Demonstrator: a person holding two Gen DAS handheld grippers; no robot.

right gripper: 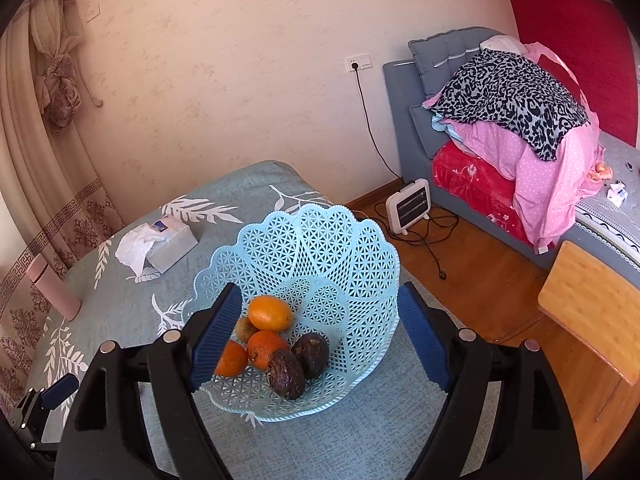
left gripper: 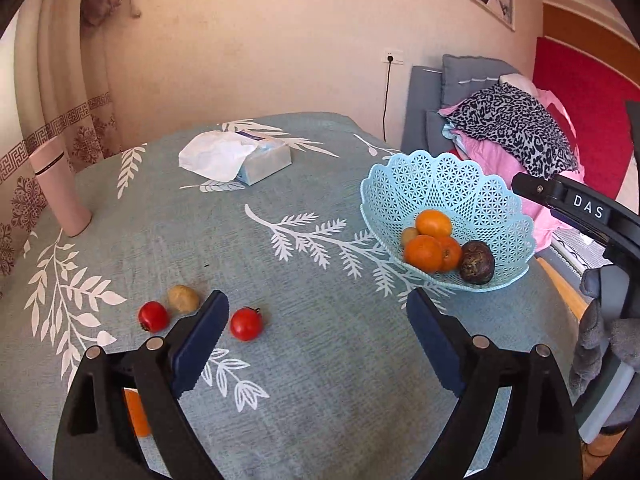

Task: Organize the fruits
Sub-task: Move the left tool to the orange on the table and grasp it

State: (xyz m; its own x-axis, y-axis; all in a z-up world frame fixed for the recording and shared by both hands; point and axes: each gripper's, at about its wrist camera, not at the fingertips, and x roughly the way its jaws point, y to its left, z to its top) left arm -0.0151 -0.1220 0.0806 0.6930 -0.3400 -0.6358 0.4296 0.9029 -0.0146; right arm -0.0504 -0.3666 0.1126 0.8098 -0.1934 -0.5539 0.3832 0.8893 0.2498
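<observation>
Blue-padded, the left gripper [left gripper: 318, 312] hangs with jaws spread and empty low over the table [left gripper: 320, 380]; a red fruit [left gripper: 246, 323] lies just beside its left pad. Right gripper [right gripper: 320, 312], jaws wide and empty, frames the blue basket [right gripper: 348, 248] at picture centre, holding oranges [right gripper: 269, 313] and dark fruits [right gripper: 286, 374].

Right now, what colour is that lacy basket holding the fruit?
Pale blue, with an openwork lattice pattern. The basket shows best in the right wrist view.
</observation>
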